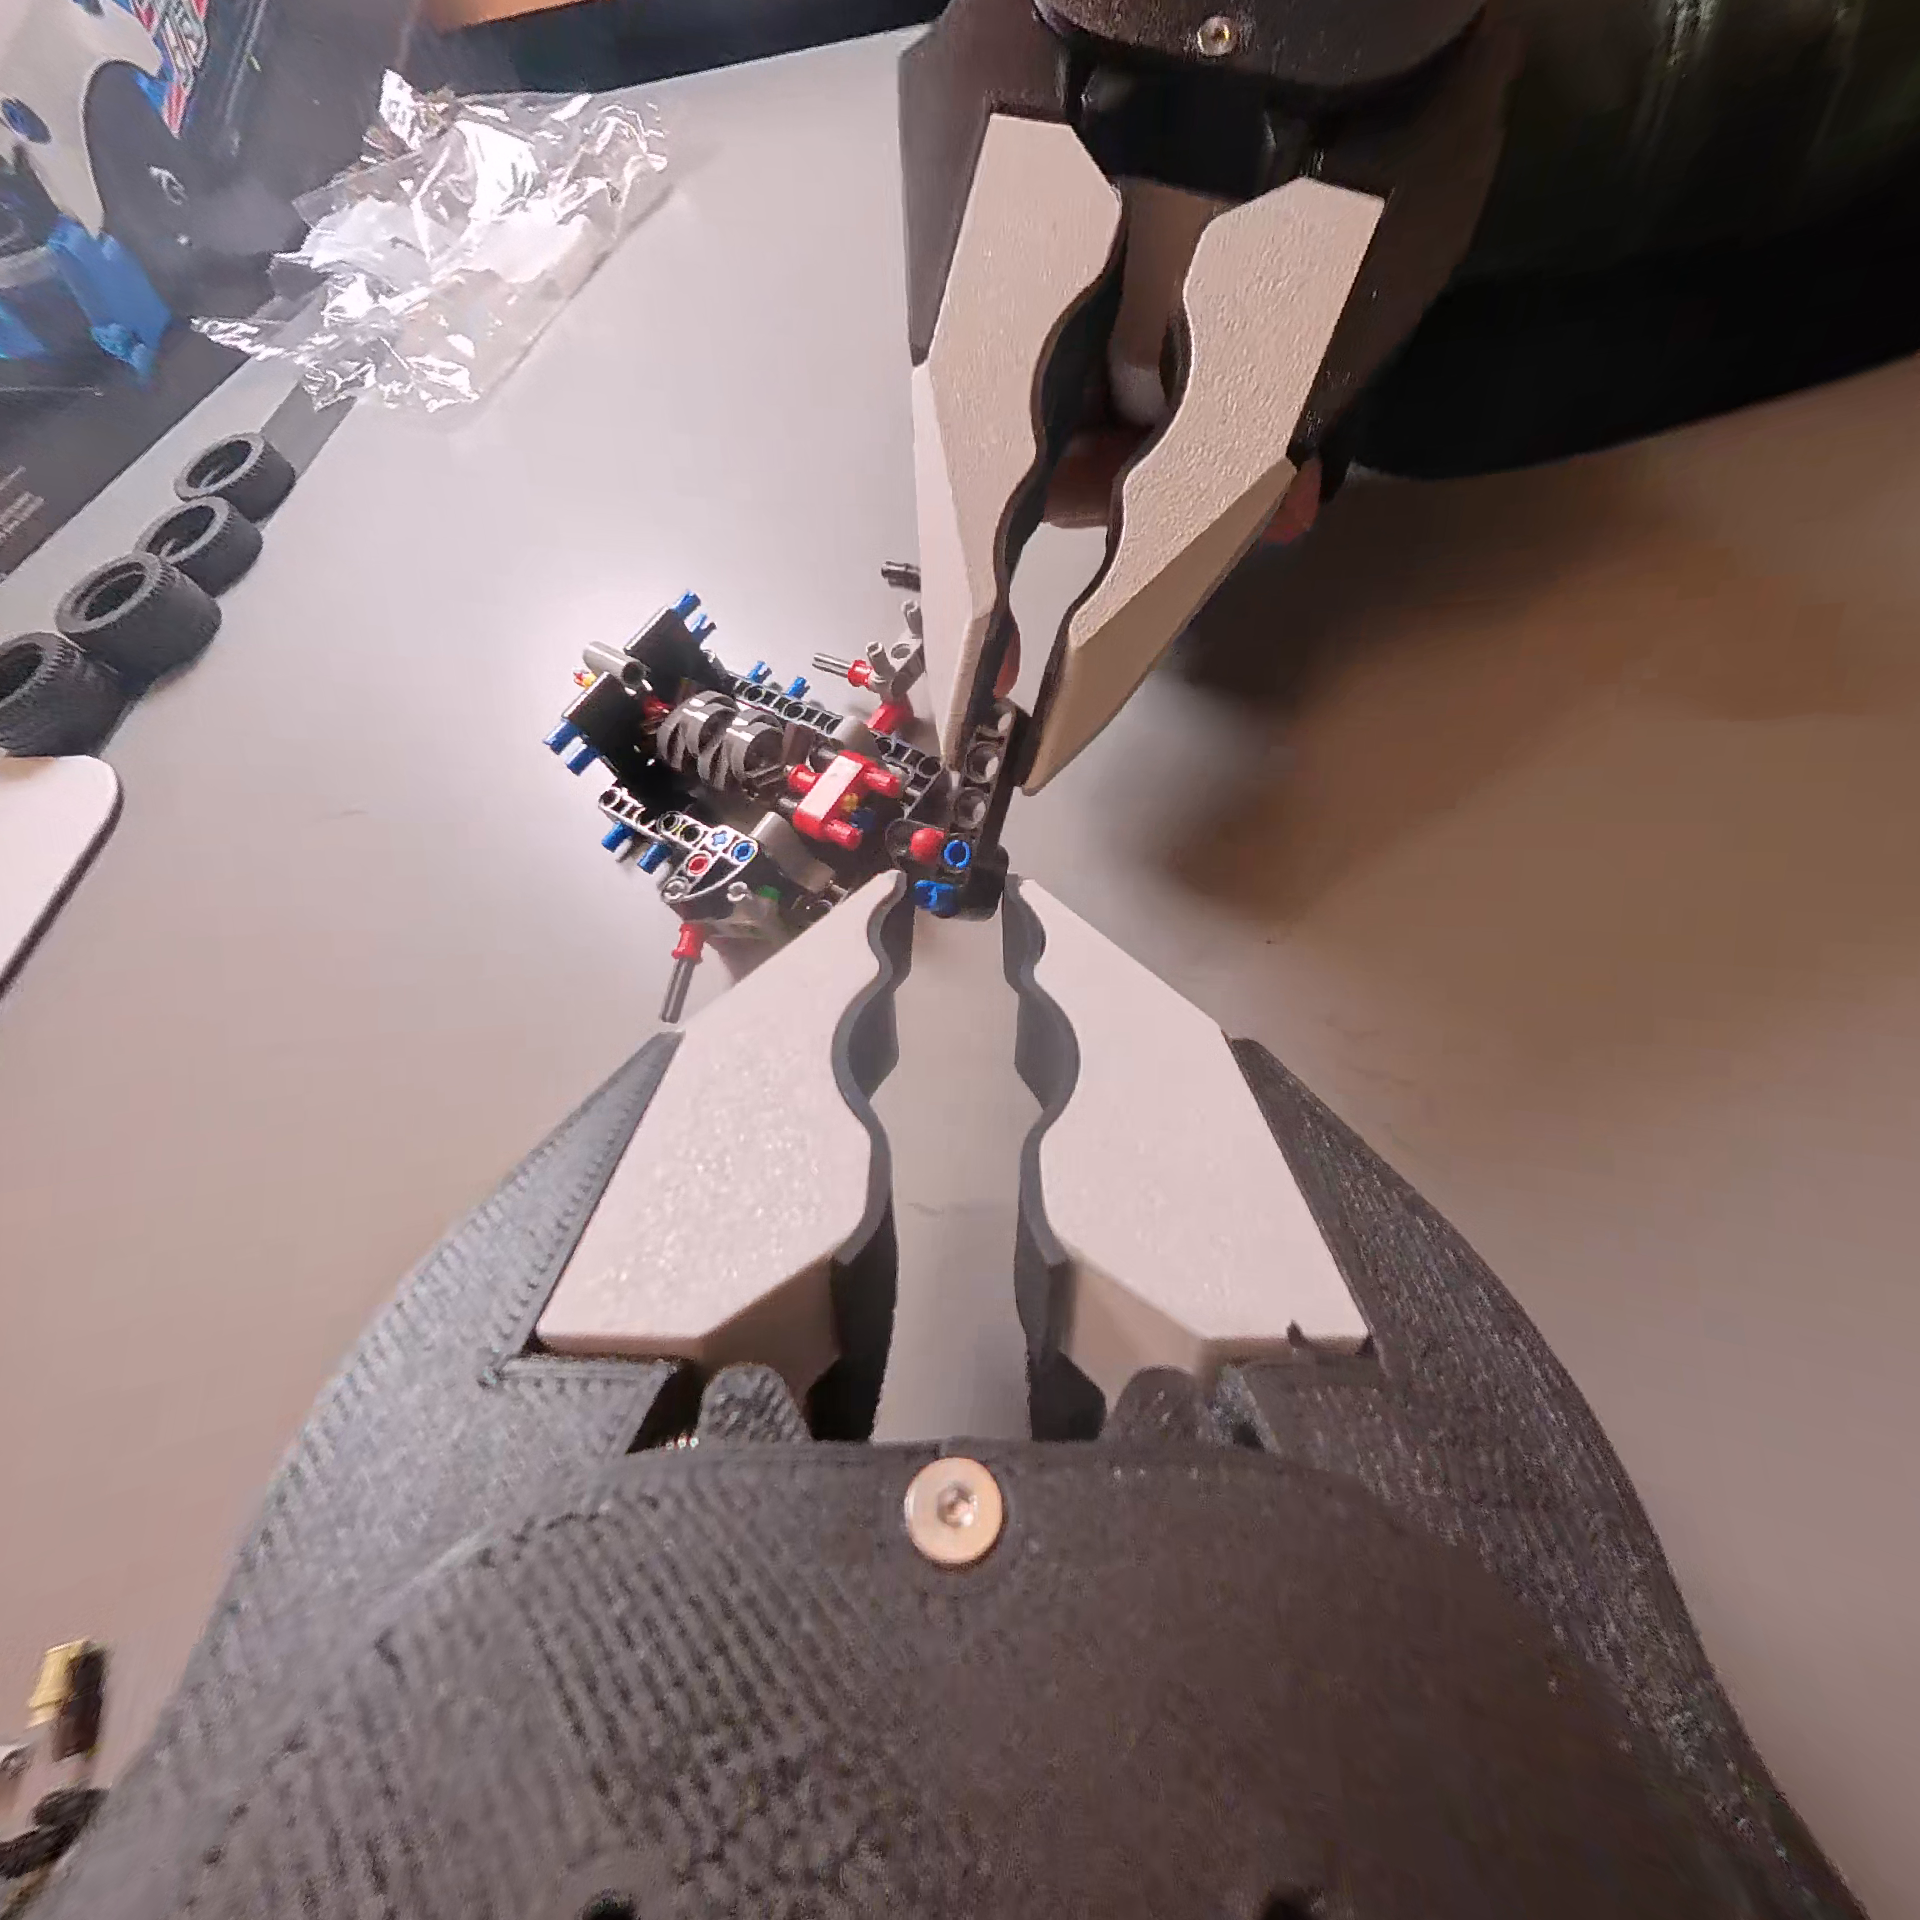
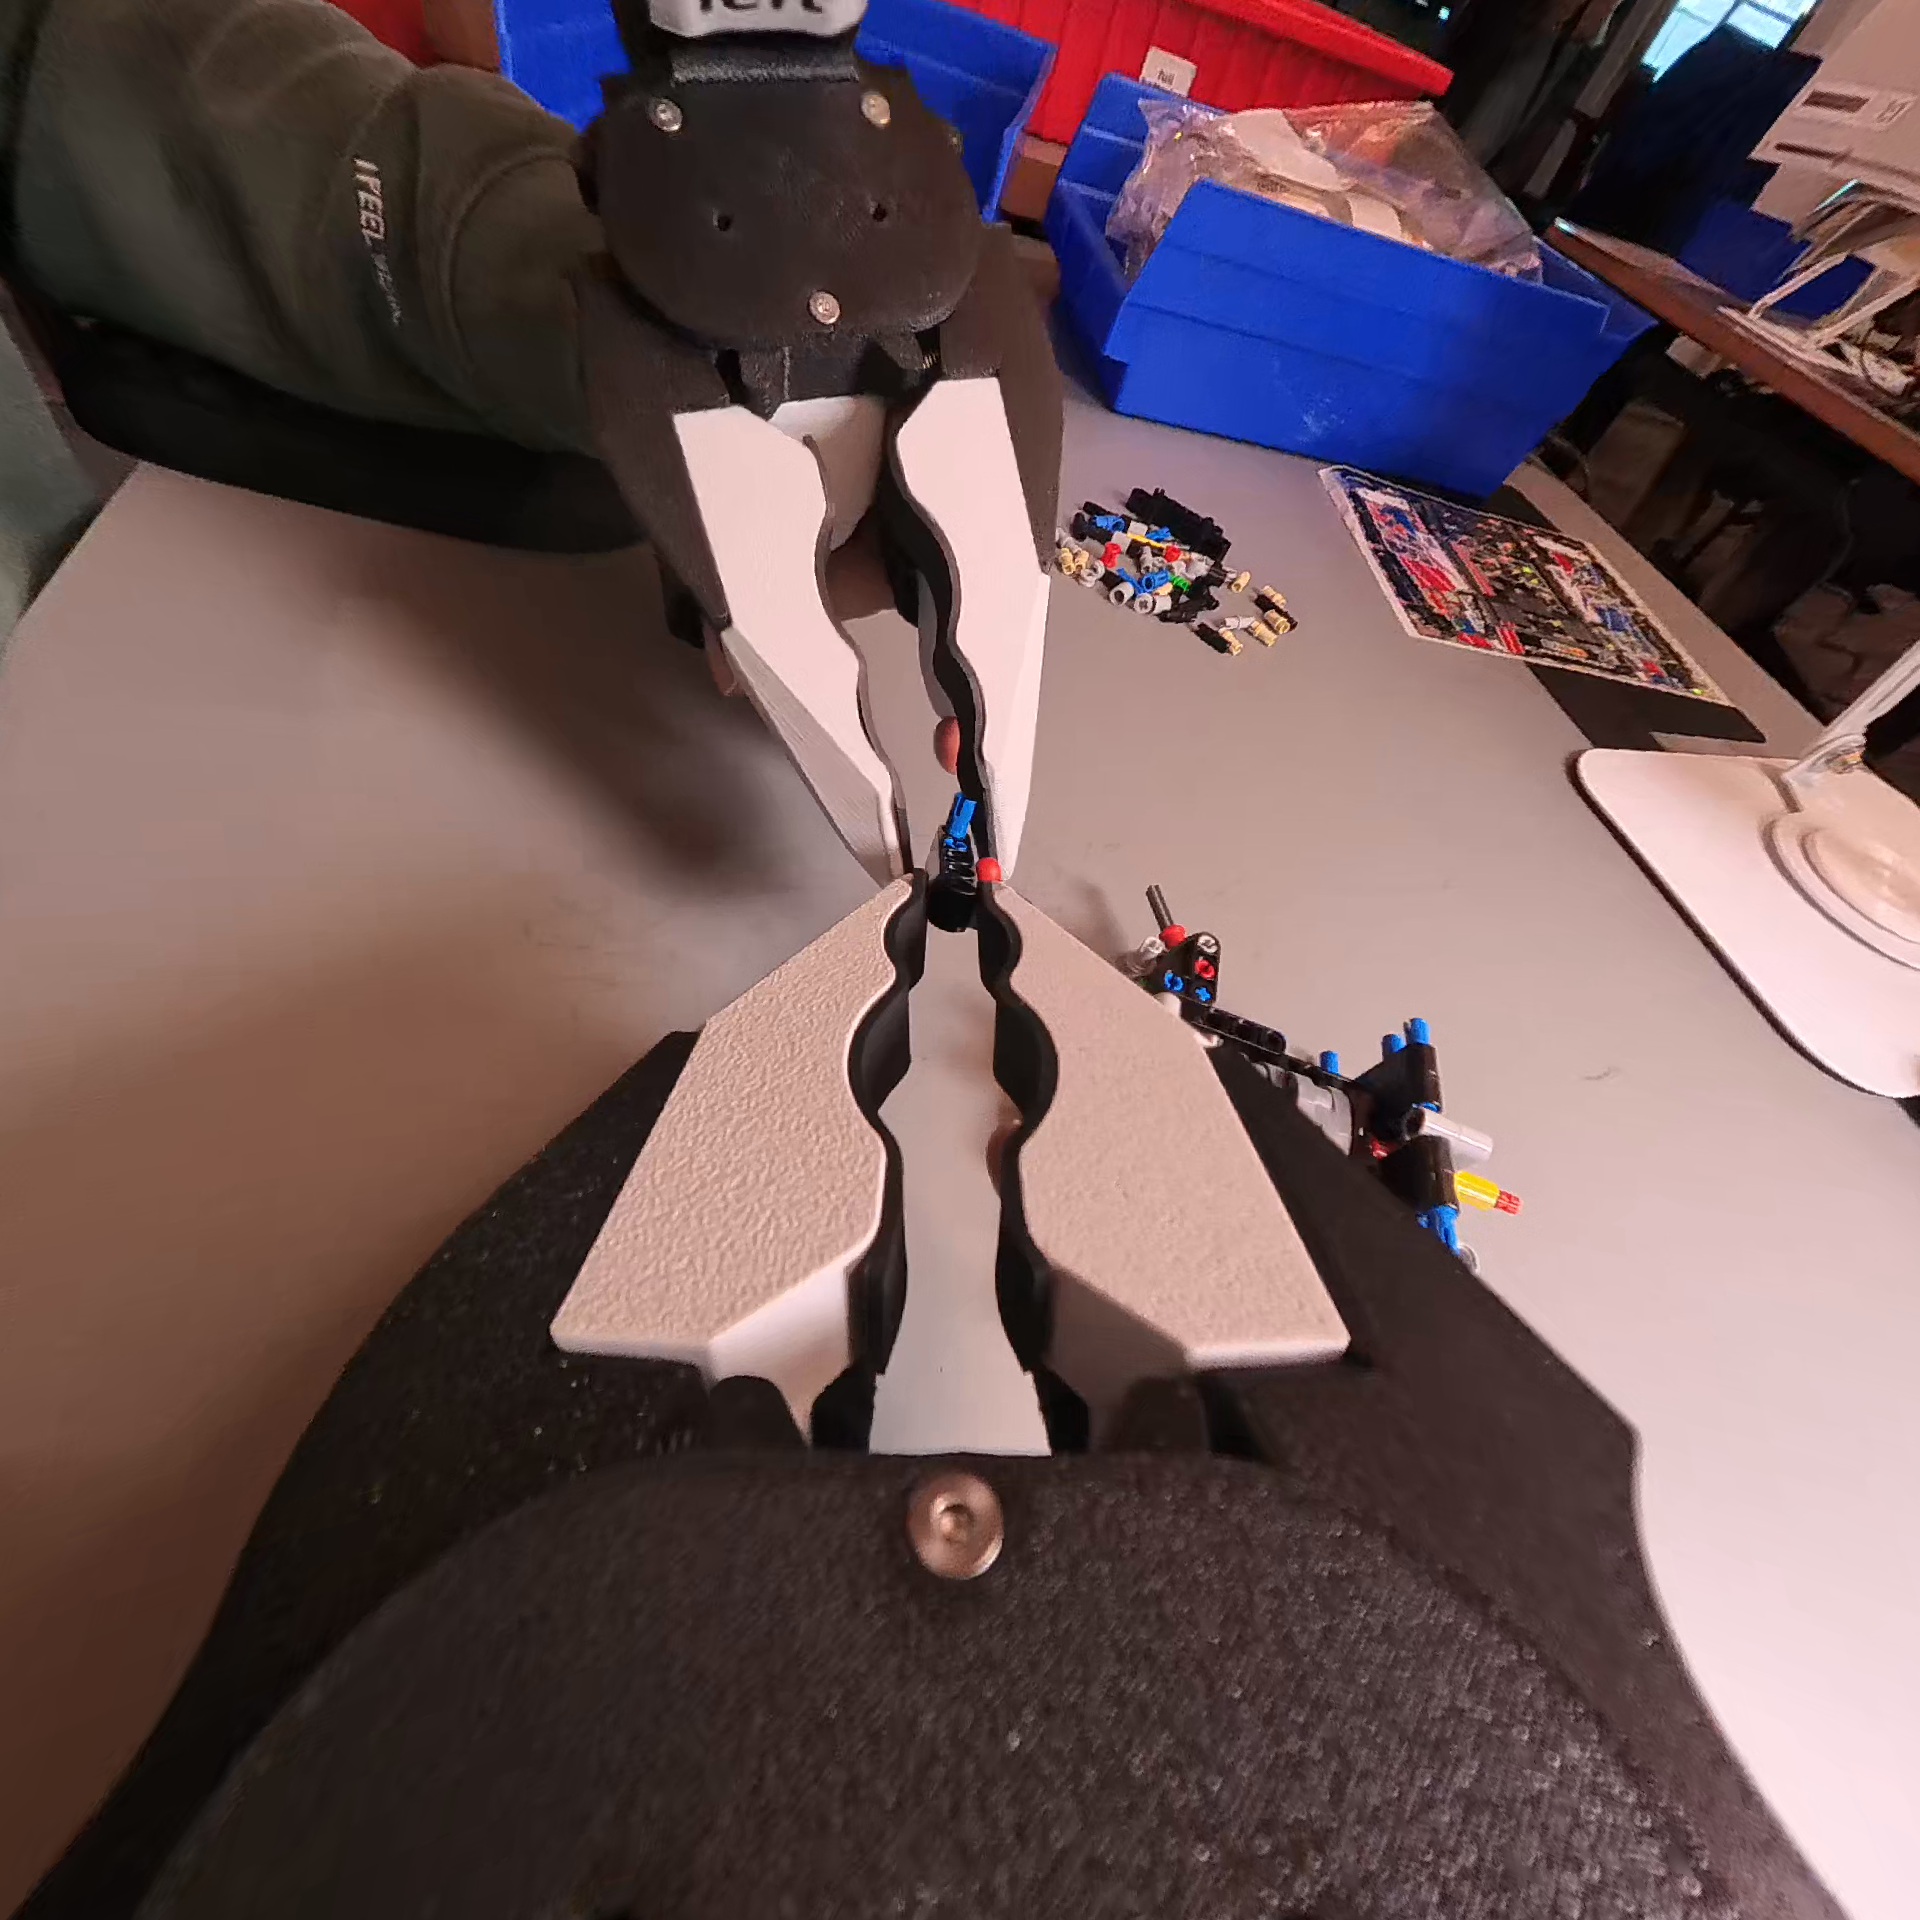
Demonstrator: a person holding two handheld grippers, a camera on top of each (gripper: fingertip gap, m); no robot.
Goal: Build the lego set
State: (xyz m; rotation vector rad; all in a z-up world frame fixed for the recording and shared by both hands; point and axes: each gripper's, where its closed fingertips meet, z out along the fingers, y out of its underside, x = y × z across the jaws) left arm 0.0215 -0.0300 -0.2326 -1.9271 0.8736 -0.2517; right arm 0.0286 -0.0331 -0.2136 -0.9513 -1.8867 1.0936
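A: So, where's your beam point(image 1: 982, 805)?

B: Upright between your two grippers, just above the table point(image 1: 416, 1039). It's black, with blue and red pins at its lower end.

A: Who has it?

B: Your right gripper point(image 1: 987, 774) comes in from above and is clamped on its upper part. Your left gripper point(image 1: 956, 894) sits right at its lower end with the fingers parted; from the right wrist view the beam's blue-tipped end pokes up between them, but I can't tell if they touch it.

A: And the chassis point(image 1: 748, 769)?

B: Just left of the beam on the table, seemingly touching it, a dense black build with blue pins, red connectors and grey gears.

A: Farther out?

B: Four tyres point(image 1: 140, 613) in a row at your far left, a crumpled clear bag point(image 1: 447, 229) beyond them. From the right wrist view, a pile of loose parts point(image 2: 1169, 571), the booklet point(image 2: 1507, 592), and blue bins point(image 2: 1351, 312) behind.
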